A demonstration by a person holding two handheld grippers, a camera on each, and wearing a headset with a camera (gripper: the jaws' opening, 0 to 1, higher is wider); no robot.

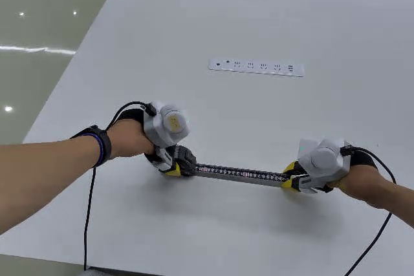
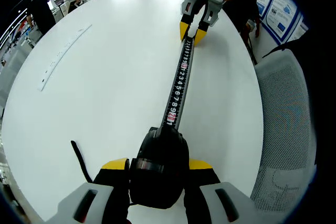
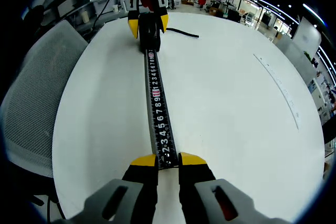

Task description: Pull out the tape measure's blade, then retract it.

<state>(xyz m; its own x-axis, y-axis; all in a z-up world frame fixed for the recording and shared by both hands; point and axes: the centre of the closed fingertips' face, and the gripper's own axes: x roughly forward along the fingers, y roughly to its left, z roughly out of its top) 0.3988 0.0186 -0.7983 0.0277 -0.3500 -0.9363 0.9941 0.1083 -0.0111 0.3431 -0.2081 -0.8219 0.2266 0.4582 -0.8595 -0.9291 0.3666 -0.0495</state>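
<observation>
The left tongs (image 2: pixel 159 167) are clamped on the black body of the tape measure (image 2: pixel 160 150), held low between their yellow tips. Its blade (image 3: pixel 157 103) runs straight out from there to the right tongs (image 3: pixel 168 160), which are closed on its far end, so it spans the gap between the two pairs close over the white surface (image 1: pixel 259 17). A power strip (image 1: pixel 256 66) lies well beyond both tongs.
</observation>
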